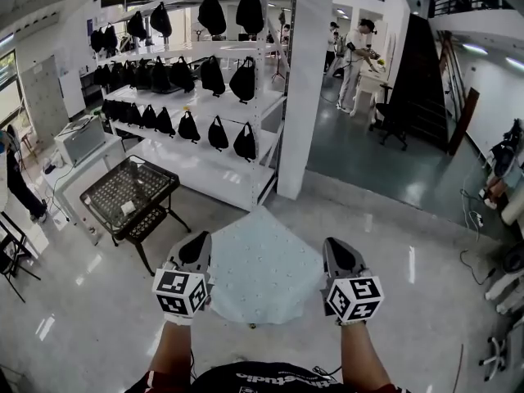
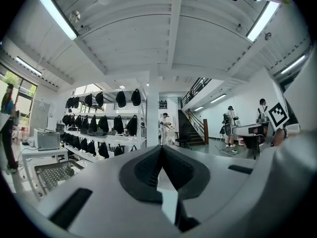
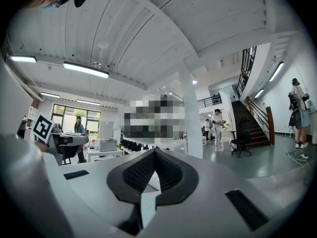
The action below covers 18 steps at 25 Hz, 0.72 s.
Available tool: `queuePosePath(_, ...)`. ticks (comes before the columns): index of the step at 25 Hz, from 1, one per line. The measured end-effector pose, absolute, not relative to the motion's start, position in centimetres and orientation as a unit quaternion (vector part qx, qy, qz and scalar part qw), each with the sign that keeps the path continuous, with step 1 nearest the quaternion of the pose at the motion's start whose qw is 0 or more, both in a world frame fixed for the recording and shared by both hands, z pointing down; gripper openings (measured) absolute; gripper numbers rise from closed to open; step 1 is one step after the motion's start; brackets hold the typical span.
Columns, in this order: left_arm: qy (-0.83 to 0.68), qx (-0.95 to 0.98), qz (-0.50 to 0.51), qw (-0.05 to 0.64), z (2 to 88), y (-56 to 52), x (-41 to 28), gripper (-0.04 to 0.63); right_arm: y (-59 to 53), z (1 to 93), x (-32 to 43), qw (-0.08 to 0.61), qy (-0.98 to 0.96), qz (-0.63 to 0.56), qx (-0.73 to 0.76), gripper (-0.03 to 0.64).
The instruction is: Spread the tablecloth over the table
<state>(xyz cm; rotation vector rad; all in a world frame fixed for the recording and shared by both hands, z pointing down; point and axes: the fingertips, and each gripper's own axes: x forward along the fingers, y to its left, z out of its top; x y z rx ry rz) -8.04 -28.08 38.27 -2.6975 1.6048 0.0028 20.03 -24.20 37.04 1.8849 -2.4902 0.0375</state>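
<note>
Two tongs are sharing the load: the left tongs [image 1: 196, 248] and the right tongs [image 1: 340, 252] are each holding shut on a near corner of the cloth [image 1: 264, 264]. In each gripper view a thin white fold is showing pinched between the pads. The cloth is stretching sideways between them, its near edge running from one to the other. From there it is reaching forward, away from the person, and narrowing to a point. Both hands are sitting equally near it, level with each other. Whether a worktop is standing under the cloth I cannot tell. A black mesh worktop [image 1: 131, 196] is standing well apart, ahead and to the left. The coming move is probably depending on holding that near edge taut and square while carrying the far part outward.
</note>
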Motion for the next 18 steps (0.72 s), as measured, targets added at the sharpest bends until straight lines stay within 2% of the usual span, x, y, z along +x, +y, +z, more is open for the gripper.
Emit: queuePosePath(18,0.522,-0.853,0.0,-0.013,39.1,-28.07,-8.46,0.017,-24.46,37.65,20.93,0.004,-0.791,0.035,0.611,0.026)
